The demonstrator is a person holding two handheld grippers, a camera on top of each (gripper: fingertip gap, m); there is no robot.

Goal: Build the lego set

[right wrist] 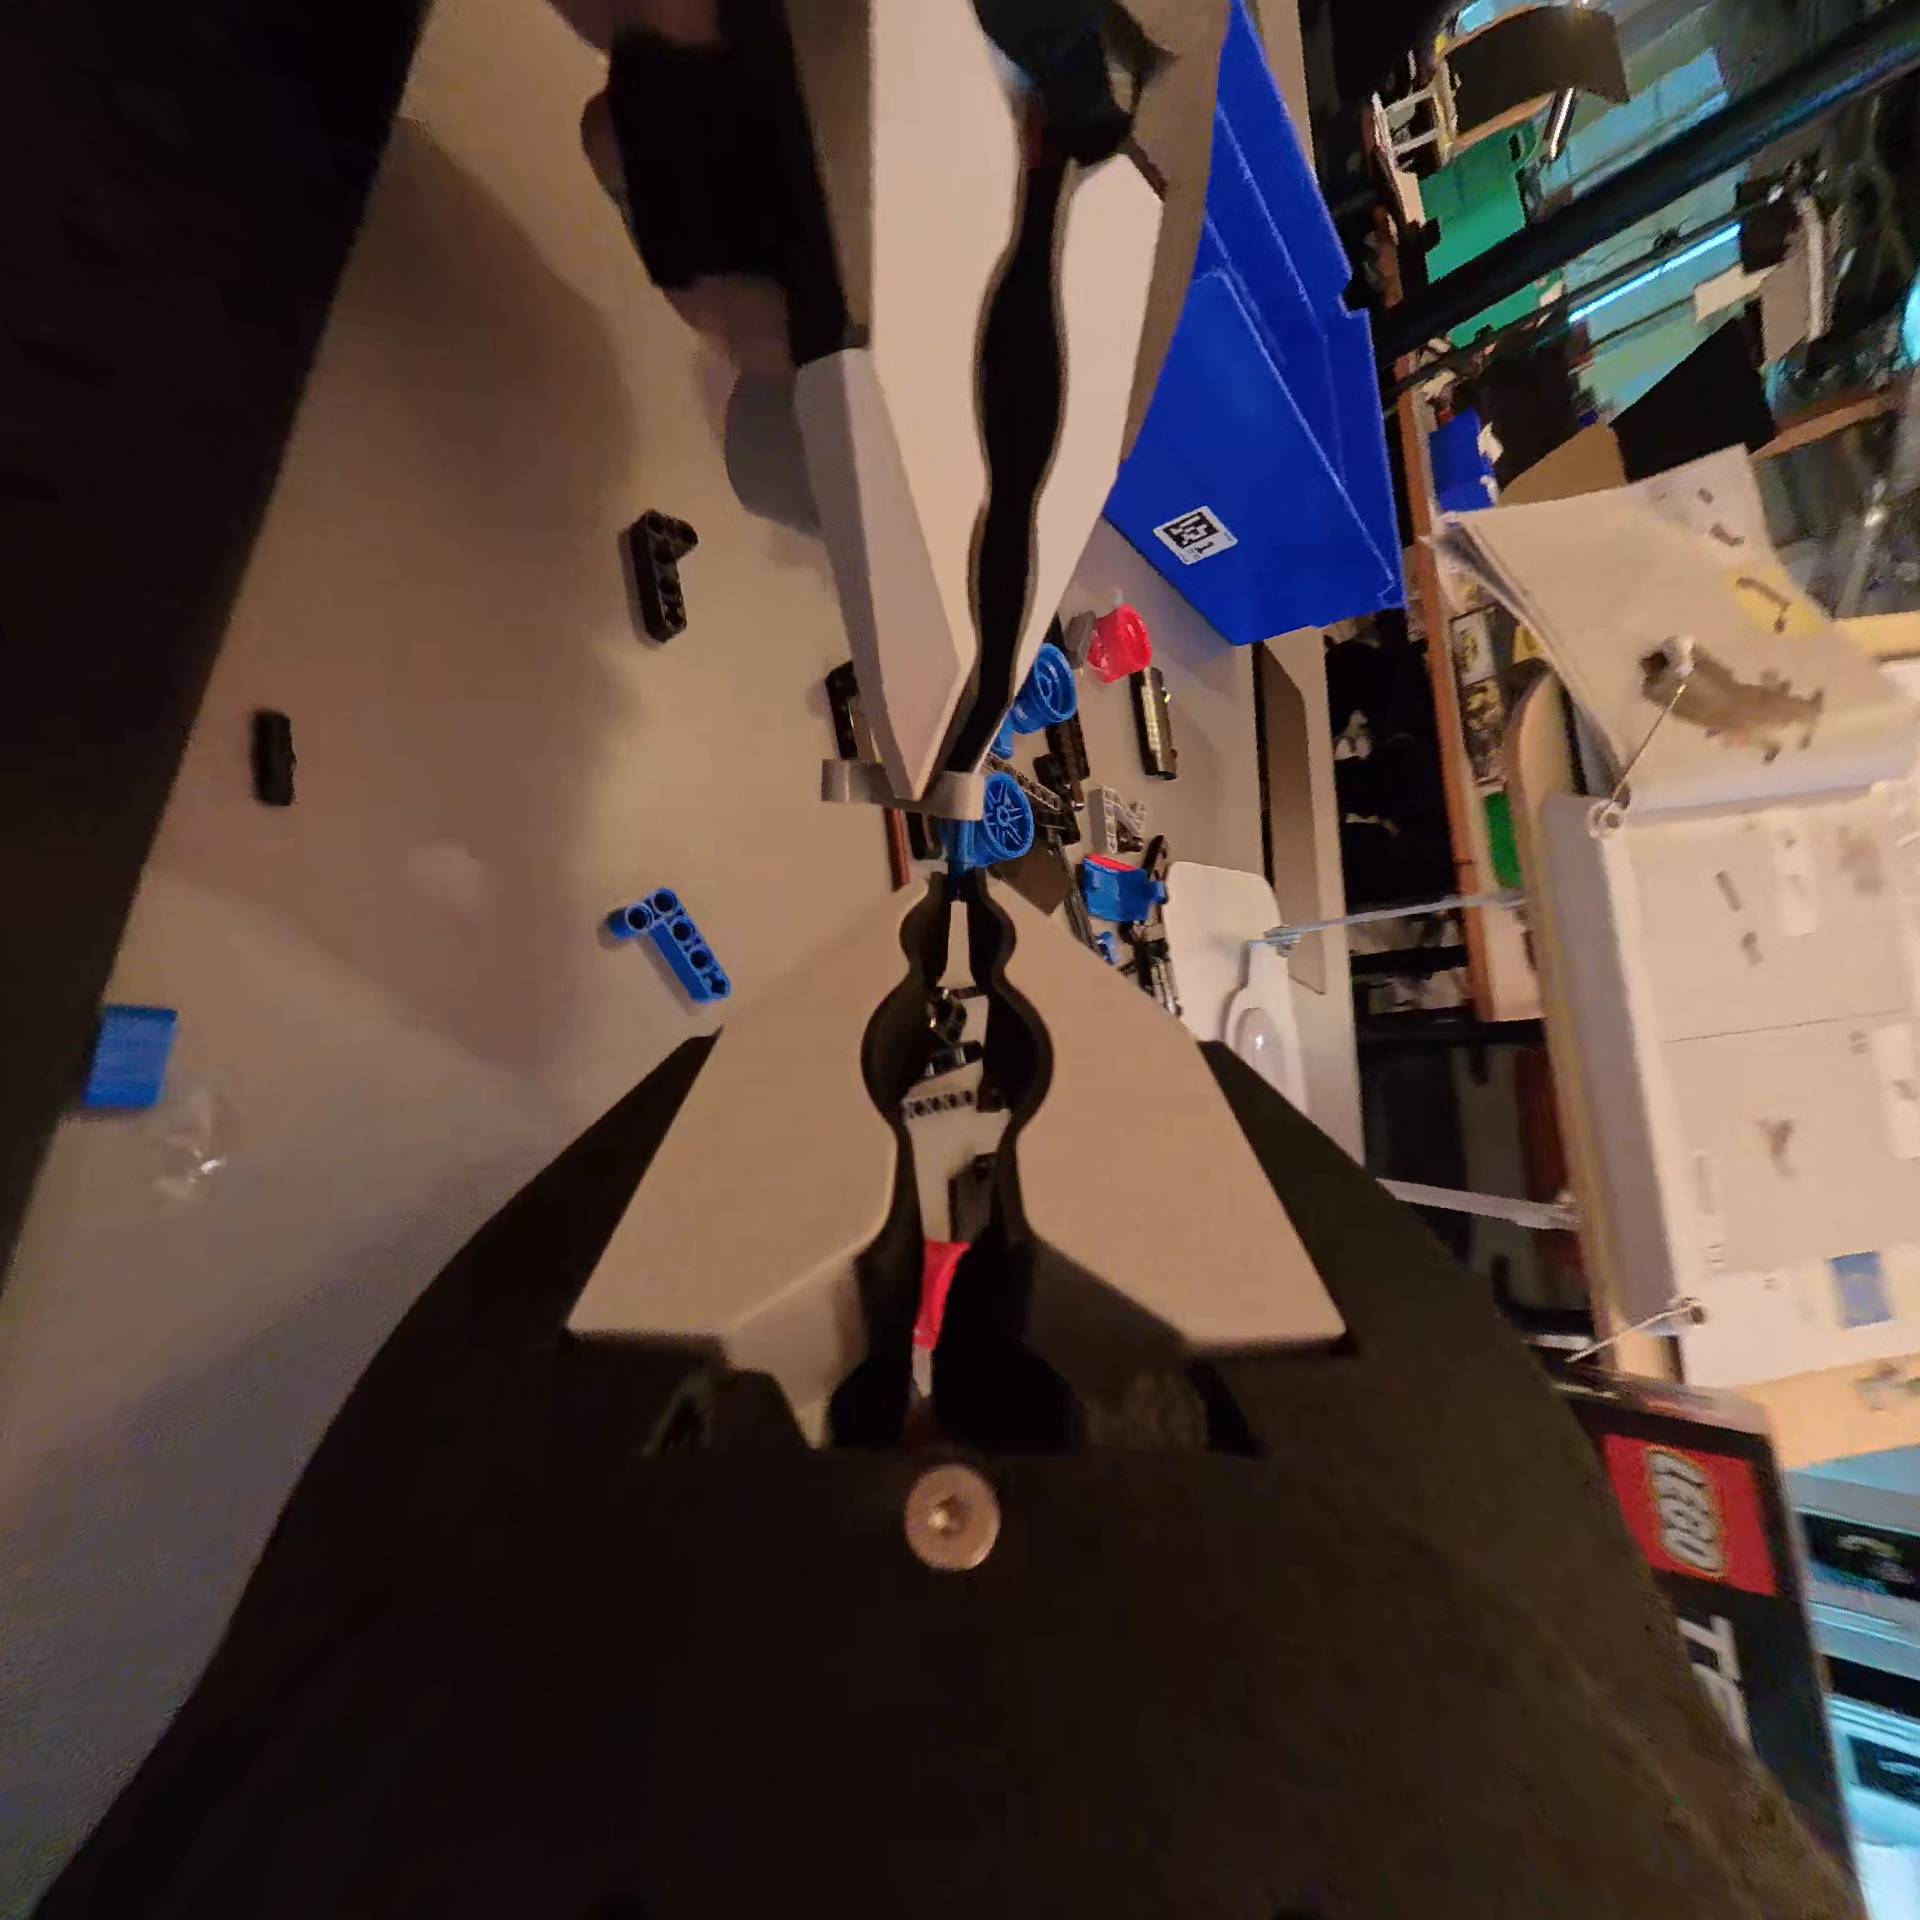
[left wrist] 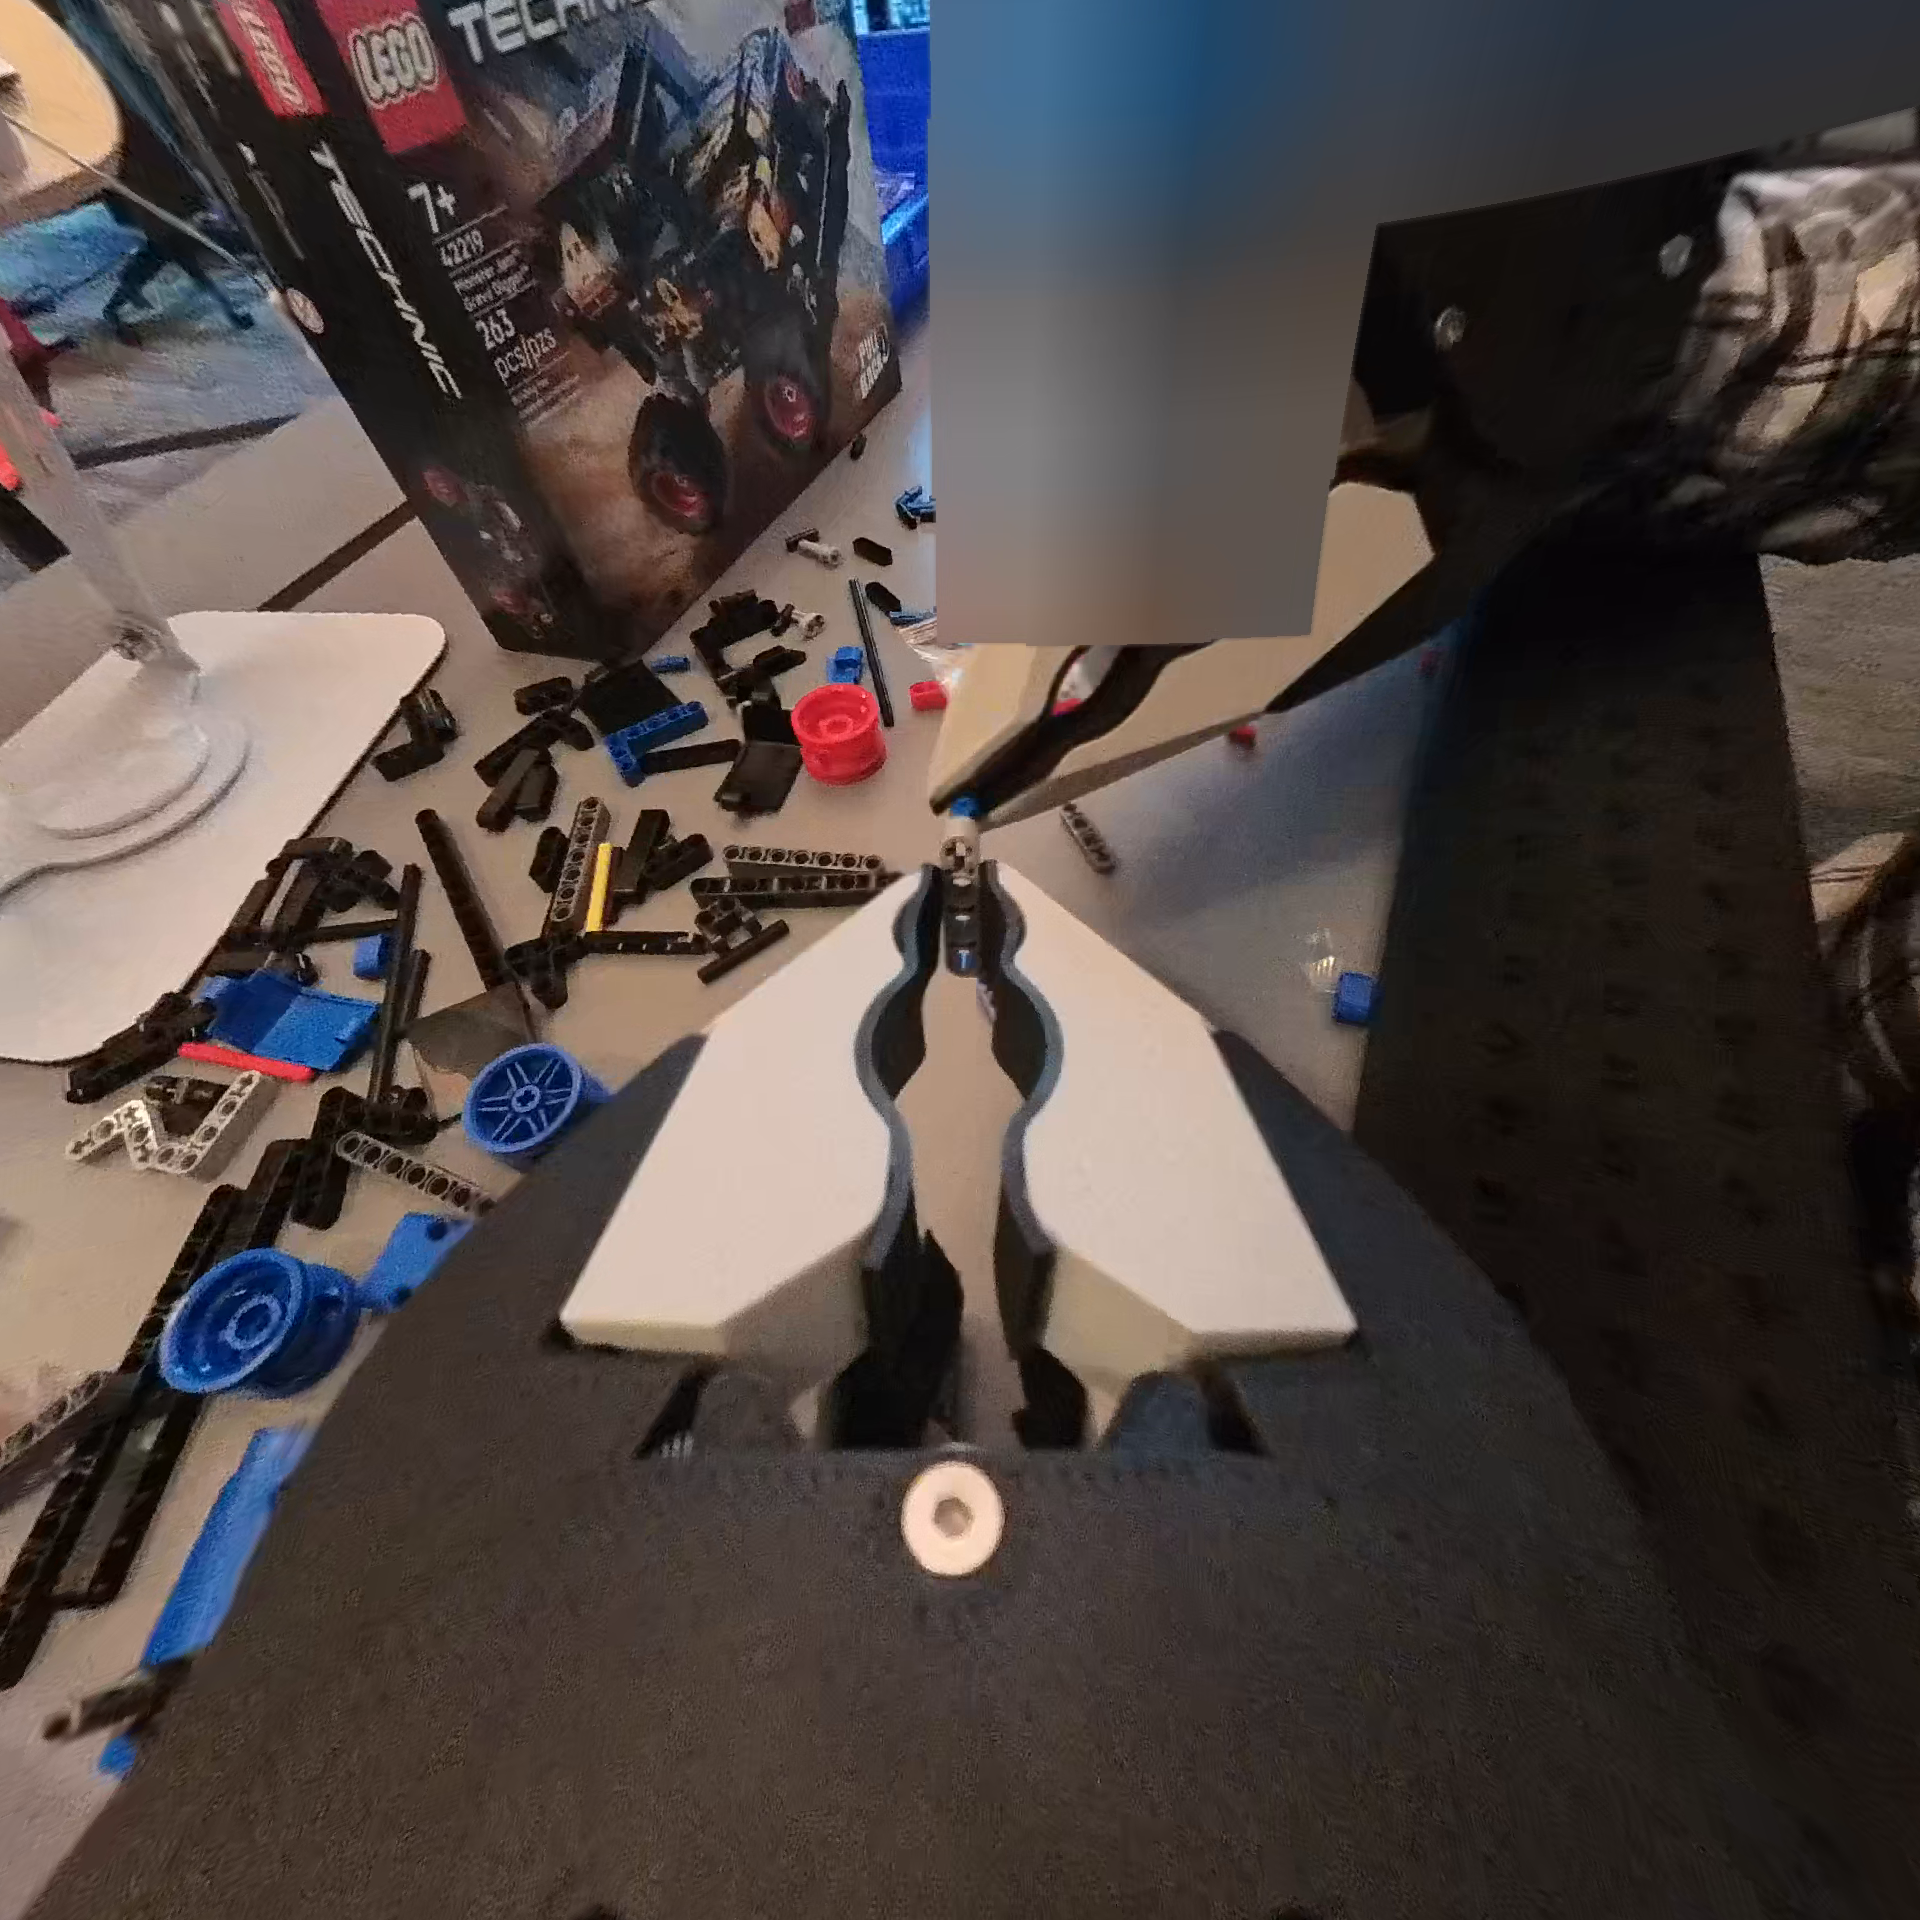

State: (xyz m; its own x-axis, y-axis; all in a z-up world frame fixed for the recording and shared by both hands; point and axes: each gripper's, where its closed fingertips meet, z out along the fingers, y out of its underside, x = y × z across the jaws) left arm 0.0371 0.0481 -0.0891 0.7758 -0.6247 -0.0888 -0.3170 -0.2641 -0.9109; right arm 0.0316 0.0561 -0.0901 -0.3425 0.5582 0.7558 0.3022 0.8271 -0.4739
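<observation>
While both grippers meet tip to tip above the table [left wrist: 1226, 914], each is clamped on a small part.
L gripper [left wrist: 961, 894]: jaws closed on black connector piece [left wrist: 960, 914] w/ grey end. R gripper [right wrist: 958, 899]: jaws pinched on blue pin [right wrist: 954, 844]. Beyond: loose pcs on table, blue wheel hub [left wrist: 528, 1097], red wheel hub [left wrist: 837, 729], set box [left wrist: 613, 312] upright at back.

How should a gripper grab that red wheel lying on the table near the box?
The red wheel rests tilted, its open hub facing up and toward the camera. I'd come from above and close the fingers across its round outer rim, since that is the widest, firmest part. Black pieces crowd its left, so approach from the clearer right side.
</observation>
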